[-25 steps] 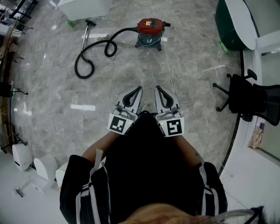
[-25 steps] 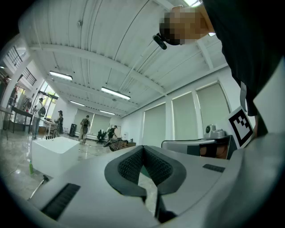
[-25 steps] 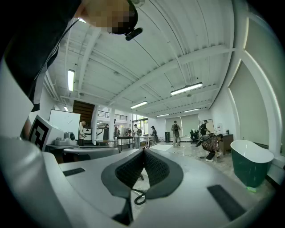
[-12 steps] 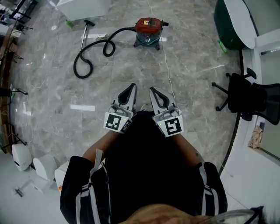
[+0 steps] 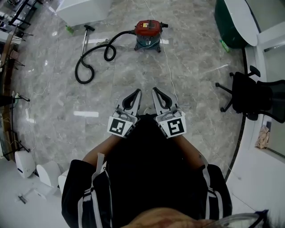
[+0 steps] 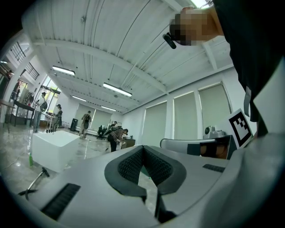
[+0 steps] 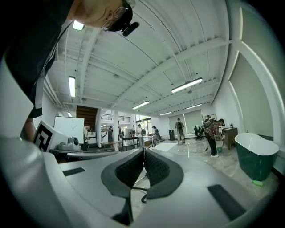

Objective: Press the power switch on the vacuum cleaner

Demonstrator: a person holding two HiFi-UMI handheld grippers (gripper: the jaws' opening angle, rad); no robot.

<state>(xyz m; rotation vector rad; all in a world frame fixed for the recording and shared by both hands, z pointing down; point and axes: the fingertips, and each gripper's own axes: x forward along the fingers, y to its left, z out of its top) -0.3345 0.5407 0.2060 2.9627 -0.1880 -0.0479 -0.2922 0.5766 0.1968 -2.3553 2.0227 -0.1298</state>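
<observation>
The vacuum cleaner (image 5: 147, 32), a red-topped canister on a blue-grey base, stands on the marble floor far ahead of me. Its black hose (image 5: 91, 60) loops to the left and ends in a metal wand (image 5: 84, 41). My left gripper (image 5: 139, 91) and right gripper (image 5: 154, 89) are held side by side at waist height, well short of the vacuum cleaner. Both are shut with nothing between the jaws. In the left gripper view the left gripper's (image 6: 143, 147) ribbed pads meet, and the right gripper's (image 7: 143, 150) pads do the same in the right gripper view. The power switch is too small to make out.
A thin white cord (image 5: 168, 62) runs along the floor from the vacuum cleaner toward me. A black office chair (image 5: 254, 95) stands at the right, a dark green tub (image 5: 229, 22) at the far right and a white box (image 5: 83, 8) at the far left. Several people (image 7: 215, 129) stand in the distance.
Both grippers stay shut and have shifted slightly to the left. The vacuum cleaner sits a little further left in the head view, as that view has moved.
</observation>
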